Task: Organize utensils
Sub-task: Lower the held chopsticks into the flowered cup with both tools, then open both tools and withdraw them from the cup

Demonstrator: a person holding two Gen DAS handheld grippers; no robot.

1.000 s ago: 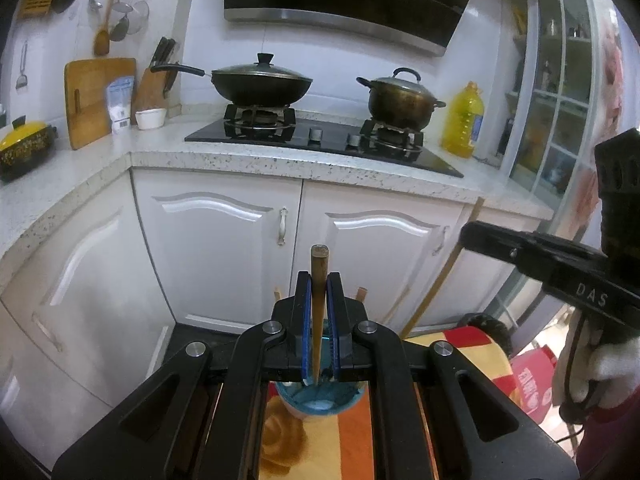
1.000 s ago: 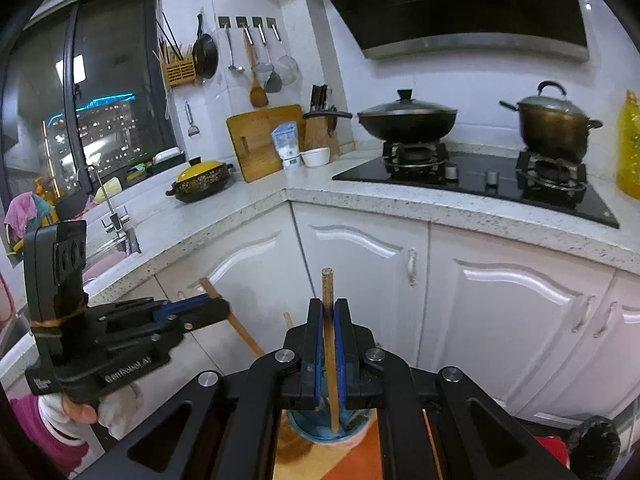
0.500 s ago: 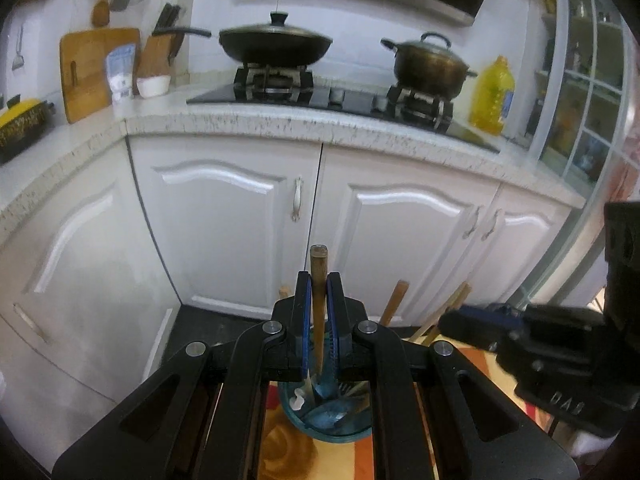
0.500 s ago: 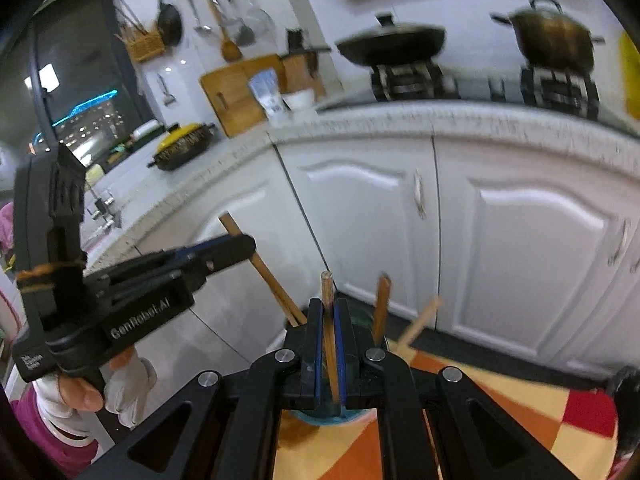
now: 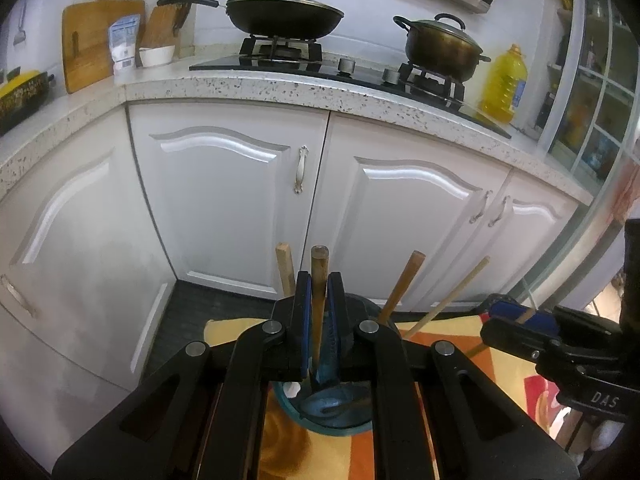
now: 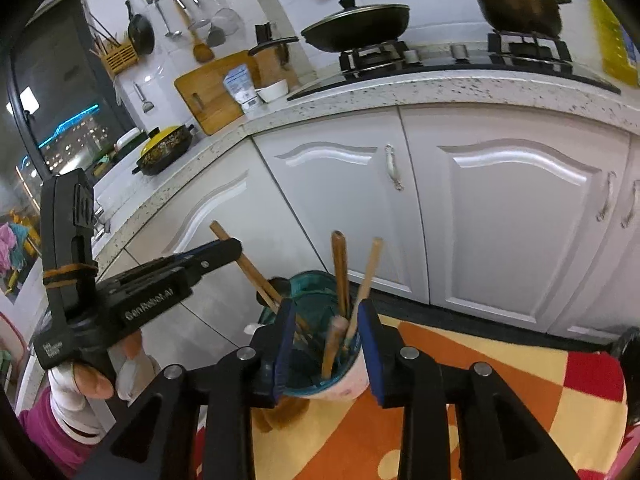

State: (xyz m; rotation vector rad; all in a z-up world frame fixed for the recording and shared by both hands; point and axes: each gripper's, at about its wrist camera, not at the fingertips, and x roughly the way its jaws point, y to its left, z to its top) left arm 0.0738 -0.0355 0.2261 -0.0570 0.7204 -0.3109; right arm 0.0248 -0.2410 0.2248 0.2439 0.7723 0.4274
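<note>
White cabinet doors (image 5: 224, 208) fill the left-wrist view. At bottom centre my left gripper (image 5: 319, 316) is clamped on a wooden utensil handle (image 5: 319, 300), held upright so it drops straight into the teal cup (image 5: 332, 412) below. Lower right, my right gripper (image 5: 516, 320) shows, jaws unclear from here.

From the right wrist, white cabinet doors again. Bottom centre, my right gripper (image 6: 327, 344) stands wide apart around the cup (image 6: 320, 384), gripping nothing; wooden handles (image 6: 340, 272) lean inside. My left gripper (image 6: 224, 250) sits at middle left.

One cup (image 6: 320, 376) counted. Four wooden sticks stood up around it, first (image 5: 319, 296) among them. Two grippers: left (image 5: 319, 312), right (image 6: 326, 344). On stove: one pan (image 5: 282, 16), one pot (image 5: 438, 46). One oil bottle (image 5: 502, 84), one cutting board (image 5: 94, 40).
</note>
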